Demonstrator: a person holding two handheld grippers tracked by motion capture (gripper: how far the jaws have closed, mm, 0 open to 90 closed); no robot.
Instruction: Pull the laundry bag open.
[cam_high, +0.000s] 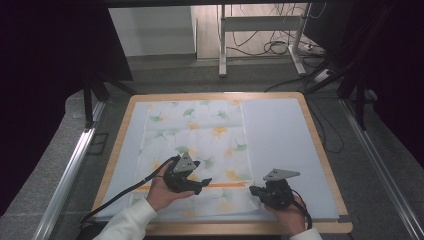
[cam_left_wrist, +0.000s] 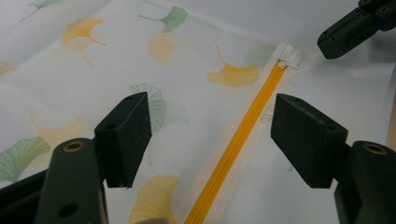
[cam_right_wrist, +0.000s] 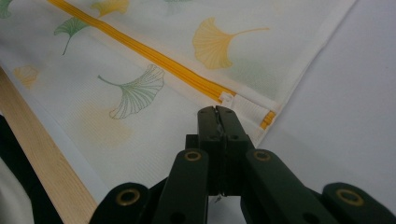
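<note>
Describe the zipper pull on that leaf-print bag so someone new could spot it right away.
On the wooden table lies a white mesh bag printed with ginkgo leaves. Follow its orange zipper to the end nearest the right tongs: the small white zipper pull sits there, the only white tab on that orange line.

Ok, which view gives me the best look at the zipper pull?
The right gripper view: the zipper pull sits close and sharp just beyond the shut right gripper. The left gripper view shows it smaller, at the far end of the yellow zipper. In the high view it is too small to make out.

Both black grippers — left gripper (cam_high: 202, 186), right gripper (cam_high: 254, 190) — carry grey three-cornered plates, brass-ringed screw holes, trailing black cables; white sleeves.
</note>
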